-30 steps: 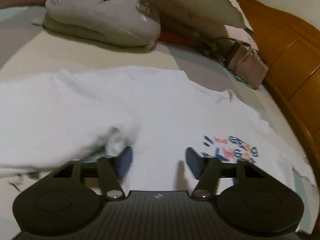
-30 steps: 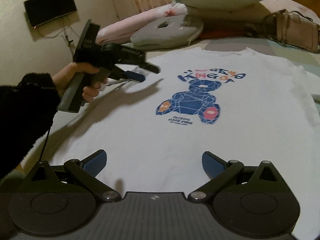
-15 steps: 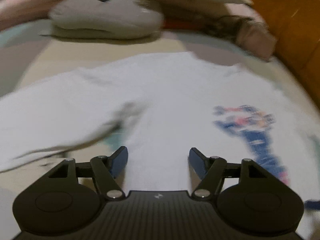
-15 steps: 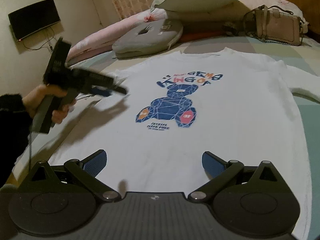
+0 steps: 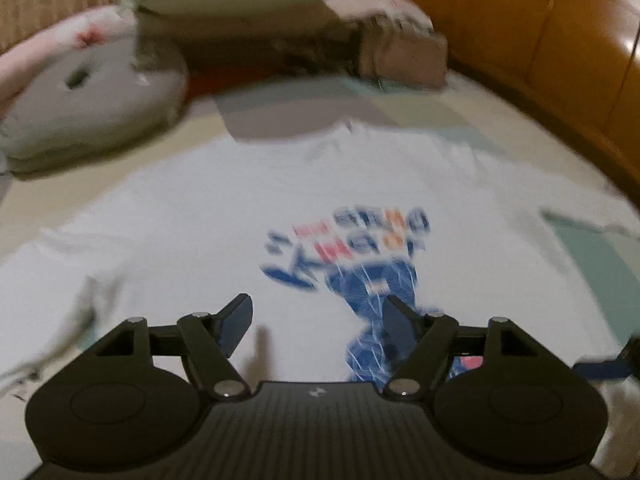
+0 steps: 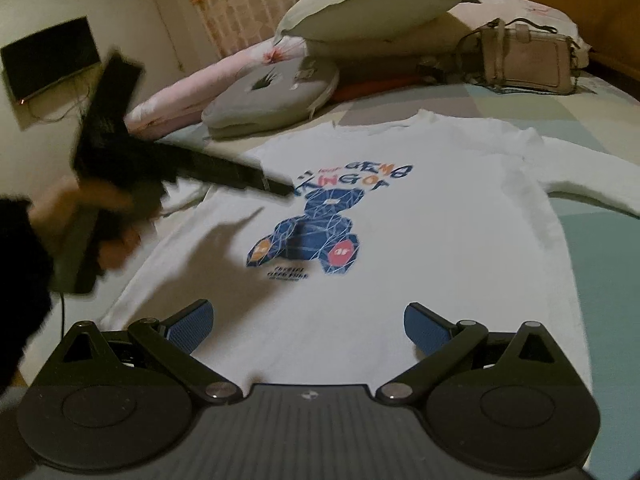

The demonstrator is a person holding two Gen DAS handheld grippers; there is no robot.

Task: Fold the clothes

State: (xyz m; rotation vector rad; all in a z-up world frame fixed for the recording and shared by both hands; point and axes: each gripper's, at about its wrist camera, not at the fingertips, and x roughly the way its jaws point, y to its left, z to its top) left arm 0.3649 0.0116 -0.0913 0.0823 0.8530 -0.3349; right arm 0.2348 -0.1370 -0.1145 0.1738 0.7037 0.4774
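Lying flat and face up on the bed [image 6: 608, 264], a white long-sleeved shirt [image 6: 420, 248] shows a blue bear print [image 6: 312, 236] with coloured lettering above it; its neckline points toward the pillows, and one sleeve [image 6: 592, 176] stretches out to the right over the pale patchwork sheet. Right gripper [image 6: 308, 326]: fingers spread wide, blue pads facing each other, nothing between them, poised over the shirt's lower hem. Left gripper [image 5: 318, 326]: fingers likewise spread and empty, held above the shirt's chest area just short of the print; in the right wrist view it appears blurred at the left, gripped by a hand [image 6: 100, 224] emerging from a dark fuzzy sleeve [image 6: 20, 280], its tip near the lettering; whether it touches the fabric cannot be told. A blue pad of the right gripper enters the left wrist view at the right edge. Beyond the neckline: a round grey cushion [image 6: 276, 96] with a central dimple; a pink floral bolster [image 6: 192, 96] behind it; a large pale pillow [image 6: 372, 8] propped higher; a beige handbag [image 6: 524, 60] to the right. Surroundings: an orange-brown wooden headboard [image 5: 540, 32] along one side; a patterned curtain [image 6: 240, 0]; a dark wall-mounted screen [image 6: 52, 60] with trailing cables on the cream wall.
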